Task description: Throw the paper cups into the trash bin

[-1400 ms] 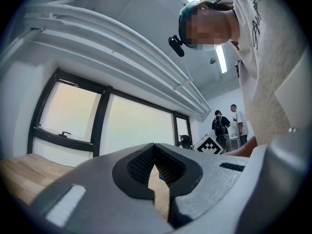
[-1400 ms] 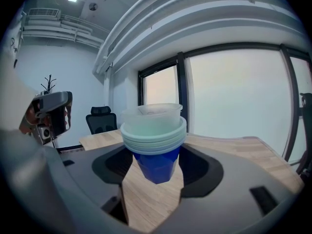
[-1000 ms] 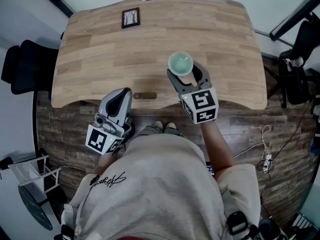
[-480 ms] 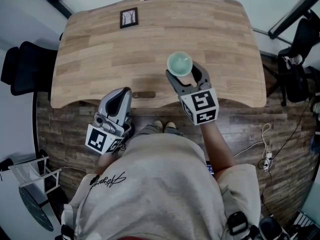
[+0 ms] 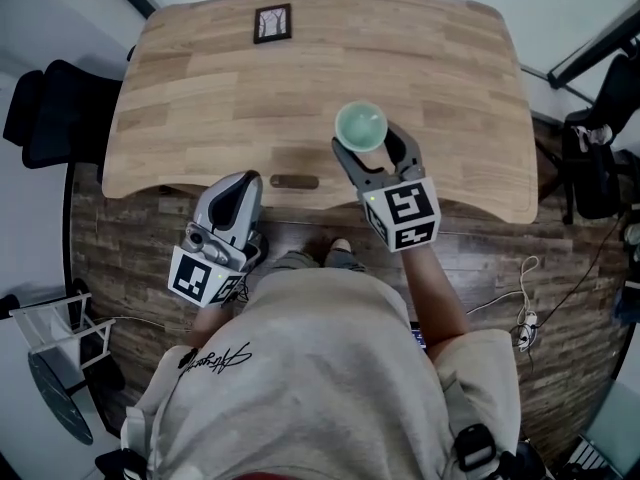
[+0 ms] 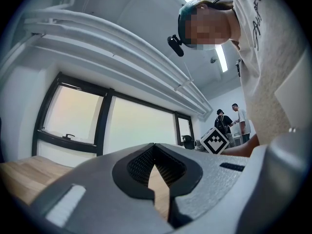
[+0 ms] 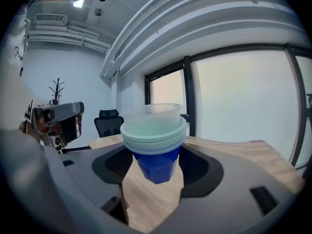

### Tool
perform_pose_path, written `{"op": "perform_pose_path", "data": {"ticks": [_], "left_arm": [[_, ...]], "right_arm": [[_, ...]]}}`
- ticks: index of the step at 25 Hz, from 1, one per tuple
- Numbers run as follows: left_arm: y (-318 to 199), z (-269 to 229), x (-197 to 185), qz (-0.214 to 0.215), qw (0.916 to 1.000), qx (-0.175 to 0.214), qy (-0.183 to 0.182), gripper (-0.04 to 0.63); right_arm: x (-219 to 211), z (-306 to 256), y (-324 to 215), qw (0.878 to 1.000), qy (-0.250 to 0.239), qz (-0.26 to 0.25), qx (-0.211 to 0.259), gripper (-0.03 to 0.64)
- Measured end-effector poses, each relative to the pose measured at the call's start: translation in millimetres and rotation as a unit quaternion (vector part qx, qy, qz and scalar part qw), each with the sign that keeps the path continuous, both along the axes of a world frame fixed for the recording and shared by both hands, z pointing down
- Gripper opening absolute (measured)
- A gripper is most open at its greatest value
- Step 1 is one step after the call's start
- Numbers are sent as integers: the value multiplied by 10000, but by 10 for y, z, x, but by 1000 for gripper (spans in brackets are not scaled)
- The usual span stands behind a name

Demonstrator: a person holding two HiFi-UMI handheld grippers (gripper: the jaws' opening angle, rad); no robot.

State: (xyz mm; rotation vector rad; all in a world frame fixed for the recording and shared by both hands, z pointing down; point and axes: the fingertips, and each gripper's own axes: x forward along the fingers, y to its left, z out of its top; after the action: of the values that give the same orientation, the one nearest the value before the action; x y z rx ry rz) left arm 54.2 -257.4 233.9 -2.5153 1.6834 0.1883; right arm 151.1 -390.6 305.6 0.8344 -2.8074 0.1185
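A stack of nested paper cups (image 5: 360, 126), pale green inside with a blue outer wall (image 7: 154, 161), hangs over the near part of the wooden desk (image 5: 220, 88). My right gripper (image 5: 362, 151) is shut on the stack, its jaws pressing the blue cup from both sides (image 7: 155, 173). My left gripper (image 5: 238, 186) is shut with nothing in it, held at the desk's front edge, to the left of the person's body. In the left gripper view its jaws (image 6: 155, 156) meet and point up toward the windows. No trash bin shows in any view.
A small dark framed card (image 5: 272, 23) lies at the desk's far side, and a dark slot (image 5: 293, 181) sits near its front edge. Black chairs stand left (image 5: 45, 118) and right (image 5: 592, 163). Cables (image 5: 528, 318) lie on the floor to the right. Two people (image 6: 233, 120) stand far off.
The head view has shifted slightly, so the desk sits a little lower in frame. Both grippers keep nearly the same places, and the right one still holds the cups.
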Motion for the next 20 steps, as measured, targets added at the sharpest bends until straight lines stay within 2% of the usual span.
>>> {"op": "perform_pose_path", "data": {"ticks": [11, 20], "left_arm": [[374, -108, -509, -623, 9980, 141, -32, 3], [1038, -112, -1198, -1195, 9927, 13, -140, 3]], "right_arm": [[-526, -86, 191, 9990, -53, -433, 82, 294], [-1257, -134, 649, 9962, -93, -863, 121, 294]]}}
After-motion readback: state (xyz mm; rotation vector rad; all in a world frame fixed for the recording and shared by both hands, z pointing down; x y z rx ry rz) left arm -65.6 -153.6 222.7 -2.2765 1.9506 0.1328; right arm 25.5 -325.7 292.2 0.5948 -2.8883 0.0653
